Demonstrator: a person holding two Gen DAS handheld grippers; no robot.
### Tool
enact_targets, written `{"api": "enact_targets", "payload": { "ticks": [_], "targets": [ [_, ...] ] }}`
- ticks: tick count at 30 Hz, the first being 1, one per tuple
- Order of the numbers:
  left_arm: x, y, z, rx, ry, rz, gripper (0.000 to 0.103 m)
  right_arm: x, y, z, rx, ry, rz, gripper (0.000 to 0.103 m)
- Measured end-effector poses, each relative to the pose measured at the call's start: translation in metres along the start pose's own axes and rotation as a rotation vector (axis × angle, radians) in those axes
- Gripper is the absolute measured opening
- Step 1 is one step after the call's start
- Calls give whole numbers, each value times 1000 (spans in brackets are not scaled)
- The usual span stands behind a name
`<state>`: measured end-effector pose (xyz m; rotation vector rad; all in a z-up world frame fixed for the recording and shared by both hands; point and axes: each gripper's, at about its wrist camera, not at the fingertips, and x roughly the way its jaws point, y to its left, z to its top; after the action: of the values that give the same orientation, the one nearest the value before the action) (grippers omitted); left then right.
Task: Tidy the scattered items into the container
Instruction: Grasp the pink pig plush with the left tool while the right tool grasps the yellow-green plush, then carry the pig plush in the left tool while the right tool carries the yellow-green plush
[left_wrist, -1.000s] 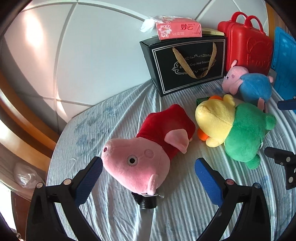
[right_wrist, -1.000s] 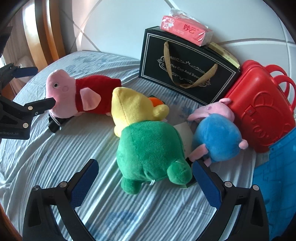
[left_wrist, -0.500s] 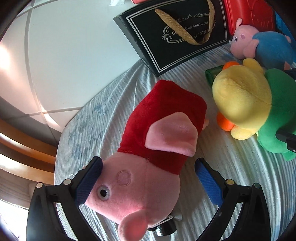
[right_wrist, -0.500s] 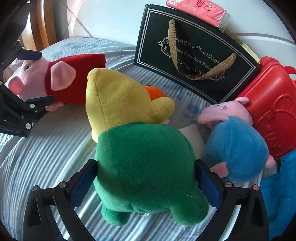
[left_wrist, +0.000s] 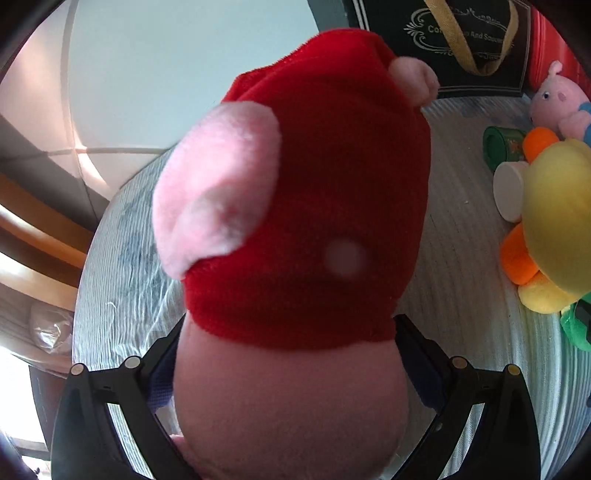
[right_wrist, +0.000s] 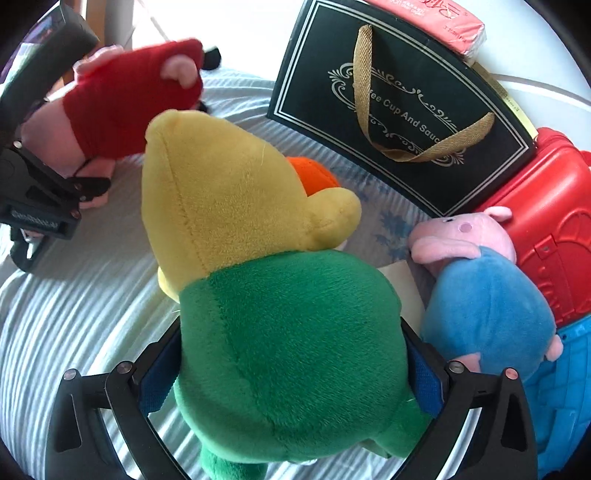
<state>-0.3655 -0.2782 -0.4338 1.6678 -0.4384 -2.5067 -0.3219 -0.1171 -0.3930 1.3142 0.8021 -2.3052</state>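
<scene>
While the left gripper (left_wrist: 288, 376) grips the pink plush pig in the red dress (left_wrist: 306, 206) by its head, body pointing away along the fingers and lifted off the striped bedsheet (right_wrist: 74, 314), the right gripper (right_wrist: 291, 365) is clamped on the green-bodied, yellow-headed plush duck (right_wrist: 266, 295), its long axis likewise running forward. The blue plastic basket (right_wrist: 565, 387), apparently the container, lies just right of the right gripper, so that hand looks nearer.

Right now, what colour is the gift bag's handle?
Gold, on the black gift bag; clearest in the right wrist view.
</scene>
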Motion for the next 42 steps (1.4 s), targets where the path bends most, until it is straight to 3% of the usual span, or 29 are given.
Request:
{"api": "enact_targets", "payload": {
  "ticks": [2,4,7,10,17,26,35,42],
  "targets": [
    [-2,4,-5,-24,0,-15,97,5,4,-2,-11,13,-16,103],
    [-5,9,-11,-55,0,-21,78,7,4,-3,-8,27,-19,103],
    [-12,18,-19,-123,0,-55,72,5,3,-5,7,40,-21,103],
    [-23,19,-27,-137,-15,-66,69,-1,3,-10,25,34,-27,94],
    [-57,15,-55,-181,-50,-87,68,-23,2,-35,72,24,-2,82],
    [-116,-11,-102,-179,-81,-115,68,-54,14,-90,105,62,71,82],
    [-149,-38,-161,-145,-48,-142,68,-88,29,-161,118,107,141,82],
    [-177,-50,-209,-149,-22,-152,68,-120,17,-210,171,108,181,82]
  ]
}}
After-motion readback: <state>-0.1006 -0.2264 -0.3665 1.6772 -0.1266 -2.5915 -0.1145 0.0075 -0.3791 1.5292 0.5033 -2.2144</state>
